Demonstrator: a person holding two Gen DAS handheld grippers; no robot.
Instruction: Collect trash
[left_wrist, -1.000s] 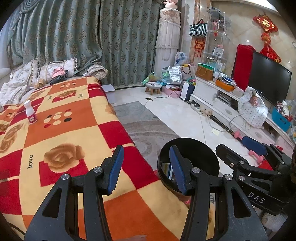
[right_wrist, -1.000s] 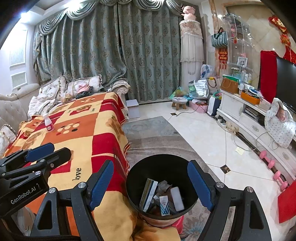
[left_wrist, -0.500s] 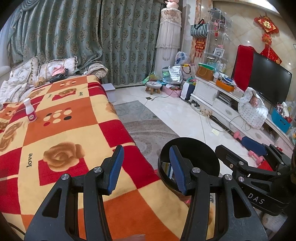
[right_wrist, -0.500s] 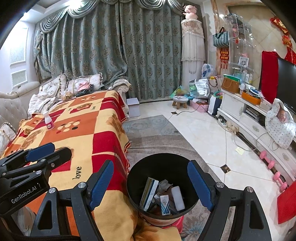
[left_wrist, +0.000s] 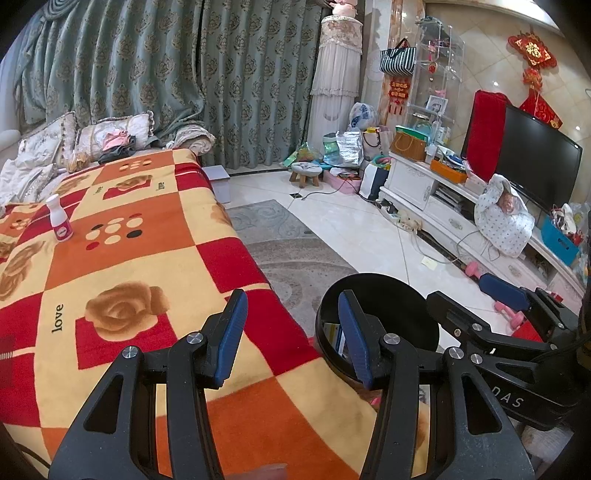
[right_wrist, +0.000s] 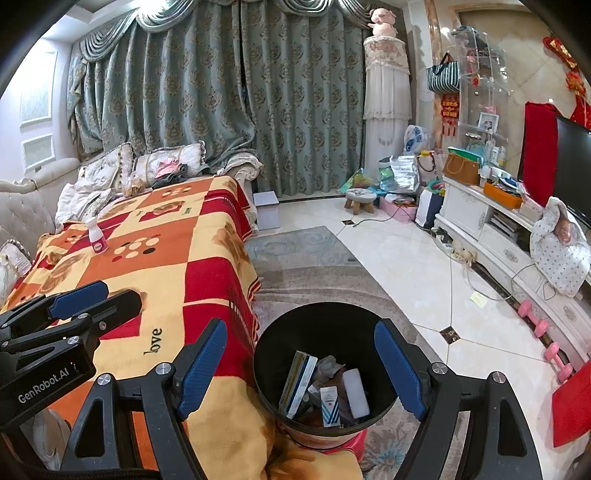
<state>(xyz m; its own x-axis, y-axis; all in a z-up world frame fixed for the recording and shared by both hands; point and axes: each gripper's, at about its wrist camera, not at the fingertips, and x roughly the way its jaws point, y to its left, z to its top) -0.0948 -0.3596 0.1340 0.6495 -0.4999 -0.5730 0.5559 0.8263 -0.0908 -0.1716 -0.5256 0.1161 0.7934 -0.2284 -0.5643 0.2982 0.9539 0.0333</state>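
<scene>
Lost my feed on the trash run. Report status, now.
Both tongs open, empty: left, right. Bin part full beside blanket. White bottle upright on blanket, far end, uncollected. Nothing in the way.

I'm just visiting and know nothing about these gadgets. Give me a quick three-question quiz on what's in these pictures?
1. True or false: the left gripper holds a piece of trash.
2. Where does the small white bottle stand: A) on the blanket, B) in the black bin, C) on the floor?
3. Fill in: the boxes lie inside the ____.

Key: 1 false, both grippers are open with nothing between their fingers; 2 A; 3 bin.
</scene>
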